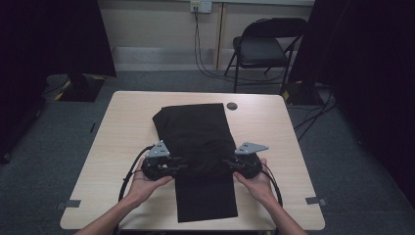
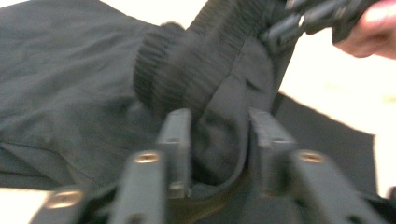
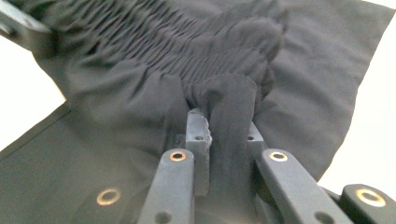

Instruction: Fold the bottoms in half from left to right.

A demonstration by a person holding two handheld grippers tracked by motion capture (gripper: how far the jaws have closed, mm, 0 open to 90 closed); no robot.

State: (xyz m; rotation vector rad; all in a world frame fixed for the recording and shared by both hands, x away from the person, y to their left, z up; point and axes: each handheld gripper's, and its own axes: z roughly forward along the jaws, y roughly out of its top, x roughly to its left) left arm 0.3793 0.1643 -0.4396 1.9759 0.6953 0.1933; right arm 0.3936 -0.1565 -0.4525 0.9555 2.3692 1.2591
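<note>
So the surface (image 1: 122, 147) is a pale wood-look laminate top, rectangular with rounded corners, sitting on grey carpet. There's a small round dark cable grommet (image 1: 231, 105) near its far edge, just beside the garment's far right corner.

Lying in the middle of it is a pair of black trousers (image 1: 195, 132), folded up. Matte woven fabric, pretty smooth over the flat parts, with soft creases. Its long axis runs from the near edge toward the far edge: a narrower flat strip reaches down to the near edge, and a wider folded bulk sits farther out, tilted a bit to the left. The waistband is ribbed, gathered elastic, and it's bunched up between the two grippers.

Behind the surface there's a black folding chair (image 1: 262, 49) against the wall, with cables hanging from a wall socket.

Left gripper (image 1: 182, 166) comes in at the garment's left edge. In the left gripper view its jaws stand a bit apart with a fold of the cloth hanging between them, loose rather than pinched, so I'd call it released.

Right gripper (image 3: 219, 135) is at the garment's right edge, and in the right gripper view its jaws are clamped on a folded ridge of the waistband fabric.
</note>
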